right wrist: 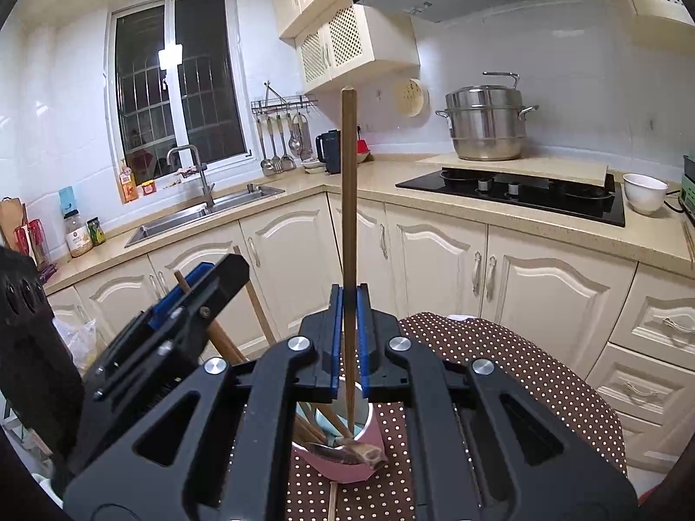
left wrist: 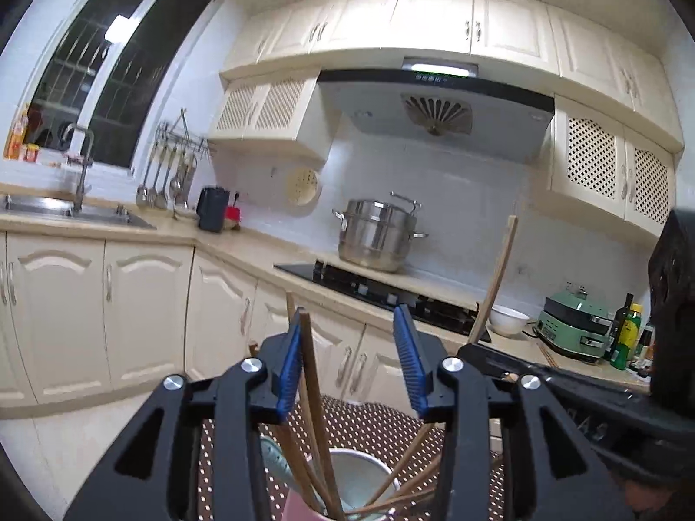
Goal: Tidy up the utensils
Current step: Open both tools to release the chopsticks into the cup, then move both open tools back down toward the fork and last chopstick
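A pink cup (right wrist: 347, 469) stands on a brown dotted cloth (right wrist: 499, 373) and holds several wooden chopsticks (left wrist: 317, 447) and a spoon (right wrist: 347, 451). My right gripper (right wrist: 348, 304) is shut on one upright wooden chopstick (right wrist: 348, 182) whose lower end reaches into the cup. My left gripper (left wrist: 352, 325) is open above the cup (left wrist: 299, 508), with chopsticks rising between its fingers, one against the left pad (left wrist: 293, 347). The left gripper also shows in the right wrist view (right wrist: 191, 291), and the held chopstick shows in the left wrist view (left wrist: 497, 278).
A beige counter (right wrist: 356, 182) runs along the wall with a sink (right wrist: 208, 212), a black hob (right wrist: 521, 195), a steel pot (right wrist: 484, 126) and a white bowl (right wrist: 645, 193). Cream cabinets (right wrist: 543, 286) stand below. A green appliance (left wrist: 573, 325) and bottles (left wrist: 625, 334) sit at the right.
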A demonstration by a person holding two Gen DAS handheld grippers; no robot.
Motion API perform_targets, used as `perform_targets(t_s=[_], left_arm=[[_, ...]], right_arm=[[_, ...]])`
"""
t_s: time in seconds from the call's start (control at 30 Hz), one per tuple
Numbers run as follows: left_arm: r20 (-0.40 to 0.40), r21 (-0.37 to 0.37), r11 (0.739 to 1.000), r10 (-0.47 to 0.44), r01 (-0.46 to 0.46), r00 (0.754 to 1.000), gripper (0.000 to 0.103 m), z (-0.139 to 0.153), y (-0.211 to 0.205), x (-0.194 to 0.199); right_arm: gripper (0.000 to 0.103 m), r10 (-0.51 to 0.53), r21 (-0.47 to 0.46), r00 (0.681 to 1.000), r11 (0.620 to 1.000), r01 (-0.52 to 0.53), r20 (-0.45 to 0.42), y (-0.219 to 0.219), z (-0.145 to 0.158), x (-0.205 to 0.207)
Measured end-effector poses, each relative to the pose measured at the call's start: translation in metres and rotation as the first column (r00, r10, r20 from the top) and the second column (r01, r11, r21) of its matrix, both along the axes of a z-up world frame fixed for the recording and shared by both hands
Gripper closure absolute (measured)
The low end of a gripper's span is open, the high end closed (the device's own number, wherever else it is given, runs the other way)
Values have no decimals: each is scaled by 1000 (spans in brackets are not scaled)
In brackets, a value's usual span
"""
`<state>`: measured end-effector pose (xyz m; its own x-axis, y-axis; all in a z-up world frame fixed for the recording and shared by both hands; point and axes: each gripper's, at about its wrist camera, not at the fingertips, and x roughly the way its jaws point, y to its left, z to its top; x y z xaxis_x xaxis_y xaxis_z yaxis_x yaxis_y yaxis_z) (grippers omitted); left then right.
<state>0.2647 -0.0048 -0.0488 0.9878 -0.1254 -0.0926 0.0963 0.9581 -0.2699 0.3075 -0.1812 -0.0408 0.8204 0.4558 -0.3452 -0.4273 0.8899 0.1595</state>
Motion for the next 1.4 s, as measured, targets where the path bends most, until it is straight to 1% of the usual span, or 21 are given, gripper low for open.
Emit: perform_targets(t_s=[0.07,0.17,0.27,0.37,0.4,0.63,0.77,0.83,0.97,1.13,1.4], left_arm=[[-33,-19,1000,-12,11,999,56,1,5,1],[-70,-34,999,-7,5,997,54,3,11,1],[-97,-33,999,-8,5,995,54,4,15,-2],[-102,-36,999,-16,12,995,51,6,17,-5],[-105,-27,1000,-15,12,994,50,7,17,-7],[-125,14,1000,-3,5,992,49,13,16,-16],[-140,20,1000,-4,7,990,45,17,17,-20],[-140,33,999,-1,6,990,45,19,17,-24],[-147,60,998,8,1,989,45,23,17,-31],[-156,62,998,18,-8,988,45,28,20,-40],[-164,95,995,22,-7,986,44,35,18,-59]], right_arm=[[96,-8,-9,1000,1000,8,-9,1,-3,2],[96,-16,-18,1000,1000,16,-20,2,-7,2],[96,-24,-26,999,999,24,-25,3,-10,1],[96,-29,-36,999,999,28,-34,6,-12,1],[96,-33,-38,999,999,31,-38,6,-13,1],[96,-47,-34,998,998,45,-47,6,-13,-3],[96,-52,-34,997,998,50,-51,6,-12,-7],[96,-54,-36,997,998,52,-52,6,-11,-9],[96,-56,-34,997,998,54,-45,6,-6,-16],[95,-73,-37,997,997,72,-28,5,1,-28],[95,-105,-39,994,994,104,-13,1,13,-51]])
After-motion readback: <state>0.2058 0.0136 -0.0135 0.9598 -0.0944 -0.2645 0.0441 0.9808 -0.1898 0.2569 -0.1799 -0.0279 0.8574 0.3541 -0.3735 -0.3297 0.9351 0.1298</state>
